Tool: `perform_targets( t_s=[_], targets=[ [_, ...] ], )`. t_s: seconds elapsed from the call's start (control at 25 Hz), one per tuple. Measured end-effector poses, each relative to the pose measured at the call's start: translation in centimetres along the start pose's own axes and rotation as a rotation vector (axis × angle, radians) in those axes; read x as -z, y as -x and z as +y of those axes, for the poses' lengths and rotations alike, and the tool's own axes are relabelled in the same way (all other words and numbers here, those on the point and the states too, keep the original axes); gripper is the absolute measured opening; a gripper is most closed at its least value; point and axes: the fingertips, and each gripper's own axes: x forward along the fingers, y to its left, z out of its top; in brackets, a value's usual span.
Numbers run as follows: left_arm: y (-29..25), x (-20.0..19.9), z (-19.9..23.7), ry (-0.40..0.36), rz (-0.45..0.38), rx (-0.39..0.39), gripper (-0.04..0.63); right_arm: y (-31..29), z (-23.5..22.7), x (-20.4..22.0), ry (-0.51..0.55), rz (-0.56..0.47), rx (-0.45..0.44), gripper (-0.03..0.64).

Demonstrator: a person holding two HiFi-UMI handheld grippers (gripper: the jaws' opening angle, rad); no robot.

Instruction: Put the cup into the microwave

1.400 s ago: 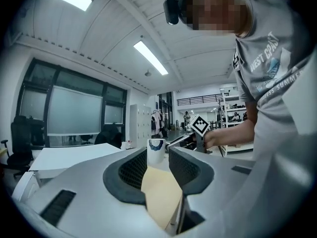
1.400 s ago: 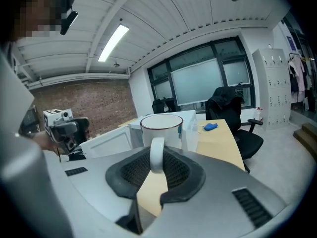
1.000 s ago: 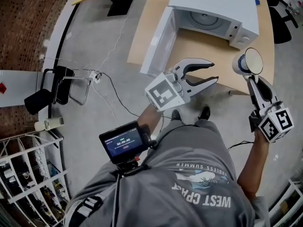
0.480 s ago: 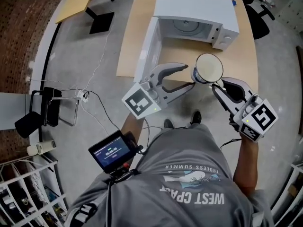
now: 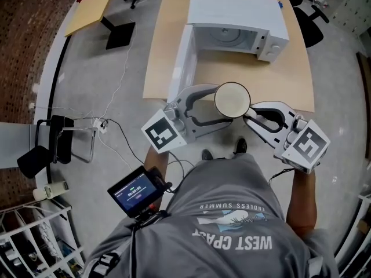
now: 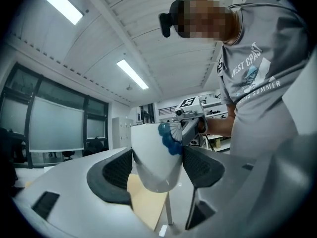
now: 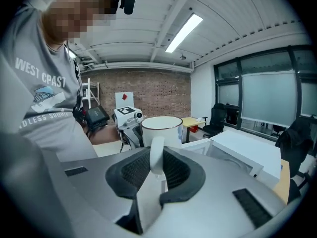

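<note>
Two hand-held grippers meet at one white enamel cup with a dark rim (image 5: 232,99), which hangs in the air over the near edge of the light wooden table (image 5: 168,33), well short of the white microwave oven (image 5: 237,10) on the far side. The cup stands upright, its long axis vertical and its round mouth facing straight up at the head view. Its white loop handle (image 7: 156,155) points to the right, and the right gripper (image 5: 250,116) has its jaws closed tight on that handle, carrying the cup. The left gripper (image 5: 219,105) comes in from the left with its jaws spread wide, and the cup's body sits between them. In the left gripper view the black ribbed pads (image 6: 119,168) lie close against both sides of the cup (image 6: 156,157), though I cannot tell whether they press on it. A blue painted patch (image 6: 171,138) shows on the cup's side there. The microwave's cavity faces the person, and its white door (image 5: 178,62) is swung out to the left.
</note>
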Motion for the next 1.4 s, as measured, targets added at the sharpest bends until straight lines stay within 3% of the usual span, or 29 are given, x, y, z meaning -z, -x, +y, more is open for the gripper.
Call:
perform_targets(
  t_s=[0.36, 0.6, 1.04, 1.4],
  targets=[
    [1.1, 1.3, 0.0, 0.054, 0.017, -0.017, 0.311, -1.4, 0.5, 0.6, -0.036, -0.009, 0.010, 0.072],
    [0.4, 2.7, 0.7, 0.087, 0.024, -0.008, 0.311, -1.6, -1.3, 2.1, -0.075, 0.010, 0.071, 0.072],
    [-2.3, 6.7, 5.2, 0.168, 0.080, -0.022, 0.311, -3.3, -6.9, 4.9, -0.155, -0.008, 0.052, 0.072],
    [-4.8, 9.8, 11.2, 0.194, 0.135, -0.082, 0.310, -3.8, -16.5, 8.0, -0.217, 0.000, 0.077, 0.072]
  ],
)
